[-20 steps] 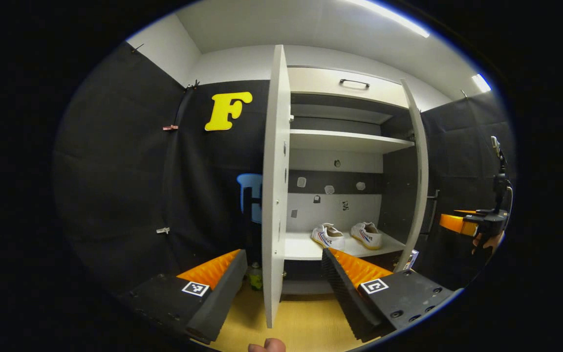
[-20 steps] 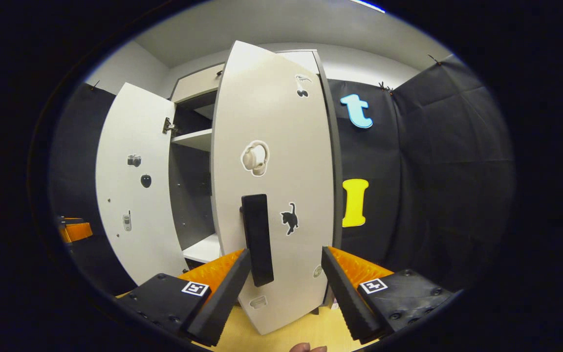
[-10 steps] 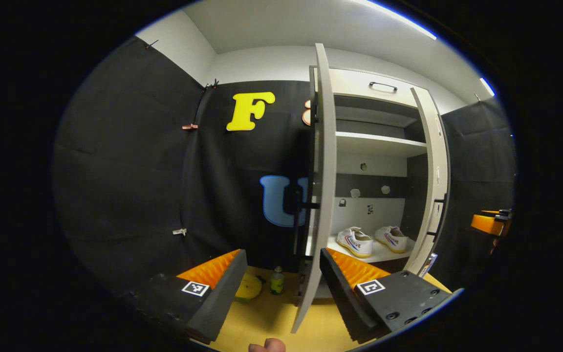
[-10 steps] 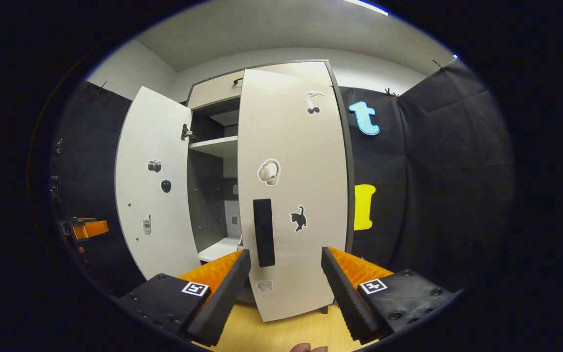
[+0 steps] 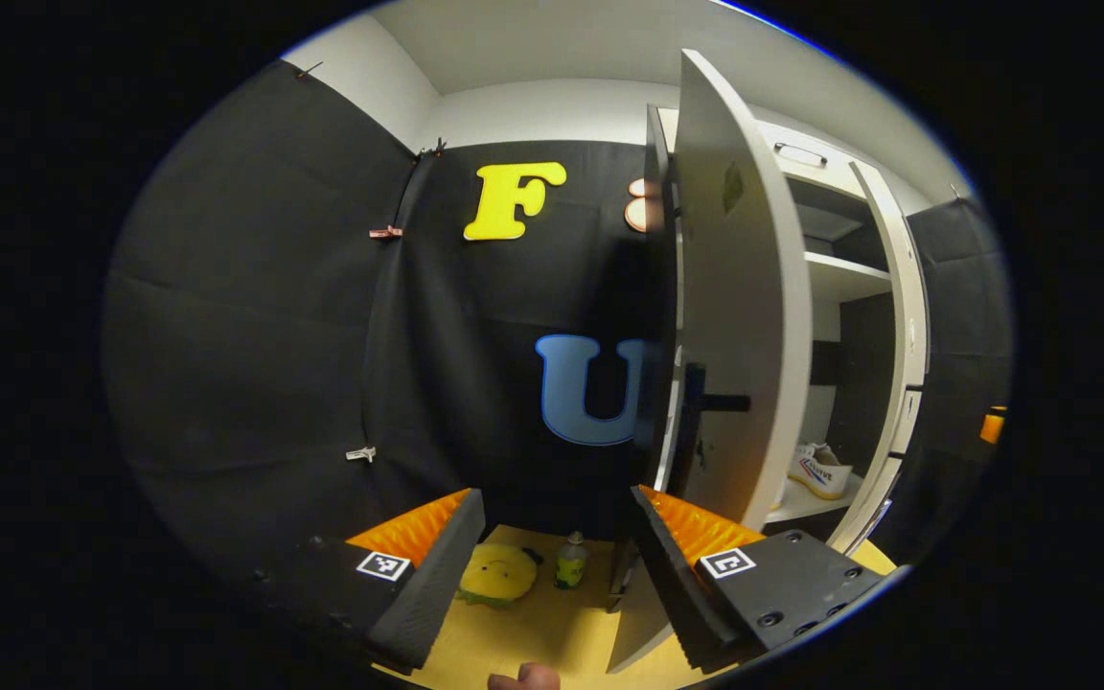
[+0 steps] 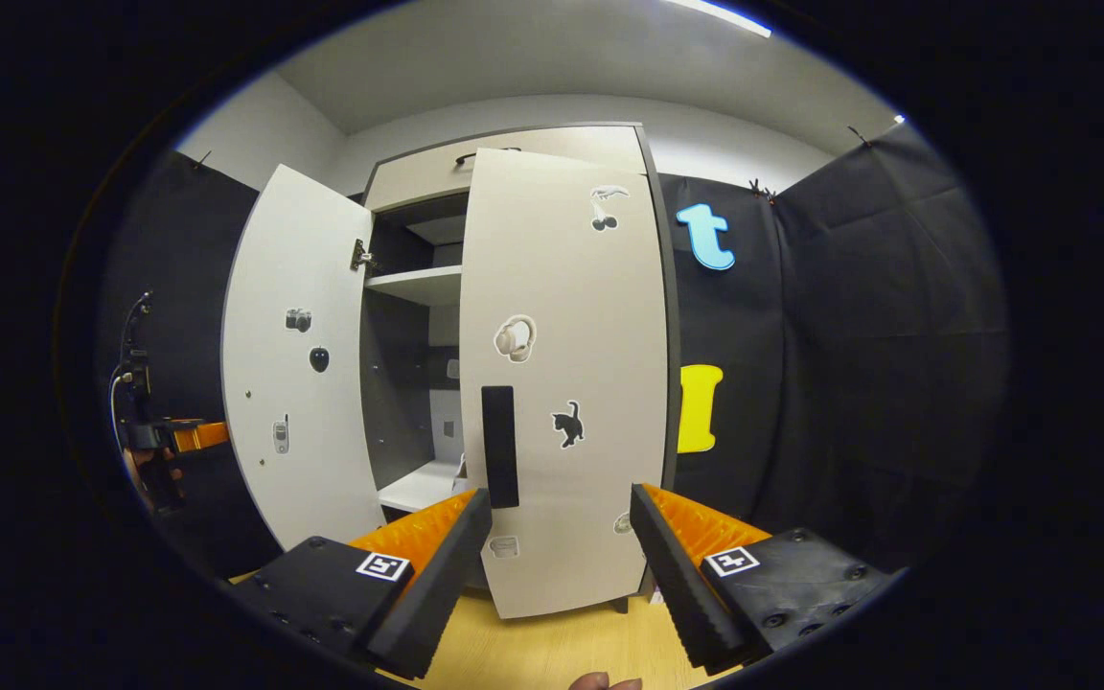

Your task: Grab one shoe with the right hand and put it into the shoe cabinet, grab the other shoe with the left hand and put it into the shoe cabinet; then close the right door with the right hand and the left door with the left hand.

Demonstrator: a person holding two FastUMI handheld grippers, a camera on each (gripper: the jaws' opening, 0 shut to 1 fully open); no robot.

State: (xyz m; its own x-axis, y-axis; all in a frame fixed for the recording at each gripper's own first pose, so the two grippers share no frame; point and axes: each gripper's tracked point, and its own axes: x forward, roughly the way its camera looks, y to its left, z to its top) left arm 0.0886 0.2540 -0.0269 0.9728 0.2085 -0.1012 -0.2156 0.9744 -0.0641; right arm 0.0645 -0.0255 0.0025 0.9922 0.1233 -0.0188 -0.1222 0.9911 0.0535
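- Shoe (image 5: 818, 470) sits on the cabinet shelf, stowing done. In the left gripper view your left gripper (image 5: 557, 537) hangs with jaws apart and empty, now swung round to the left door (image 5: 739, 326)'s outer face.
- In the right gripper view, right door (image 6: 566, 383) is nearly flush, closer than a second ago; your right gripper (image 6: 560, 537) gapes empty. Left door remains.

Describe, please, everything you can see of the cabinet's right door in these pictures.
The right door is a tall, pale, smooth panel, like laminated board, with a dark edge. In the right gripper view it stands upright, swung almost shut across the cabinet's right half. A dark vertical handle sits near its free edge, and small stickers dot its face: headphones, a black cat, cherries up top and two more low down. The right claw is open in front of it, whether touching cannot be told. In the left gripper view it shows edge-on.
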